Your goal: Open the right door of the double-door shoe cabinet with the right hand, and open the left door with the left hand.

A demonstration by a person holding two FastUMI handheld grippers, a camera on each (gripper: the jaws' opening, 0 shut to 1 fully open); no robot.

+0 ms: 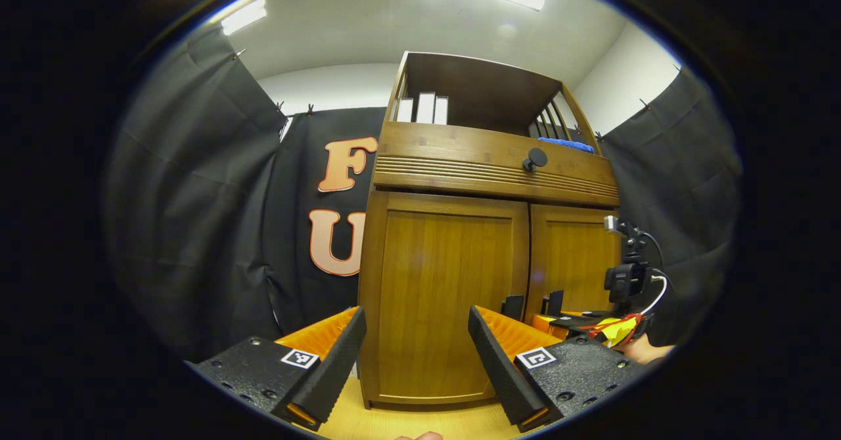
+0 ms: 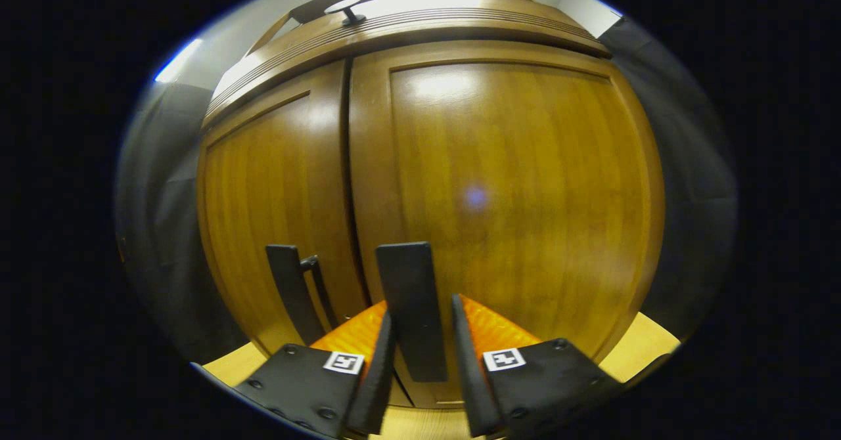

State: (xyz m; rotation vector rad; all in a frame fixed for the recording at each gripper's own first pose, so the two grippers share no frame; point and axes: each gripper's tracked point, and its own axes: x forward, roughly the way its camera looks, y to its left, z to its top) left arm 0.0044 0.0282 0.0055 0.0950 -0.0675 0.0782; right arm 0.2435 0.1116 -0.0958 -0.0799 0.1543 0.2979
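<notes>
Right gripper point(image 2: 420, 361) clasps right door's handle point(image 2: 410, 308) (doors shut); left gripper point(image 1: 417, 354) gapes.

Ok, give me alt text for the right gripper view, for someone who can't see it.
The right gripper has its fingers on either side of the right door's handle, though contact is unclear. Both cabinet doors look closed, the left door's handle untouched beside it. A knob sticks out of the band above the doors.

The right door's handle point(image 2: 412, 308) is partly covered low down by the right tongs point(image 2: 420, 361); whether they press it cannot be told.
</notes>
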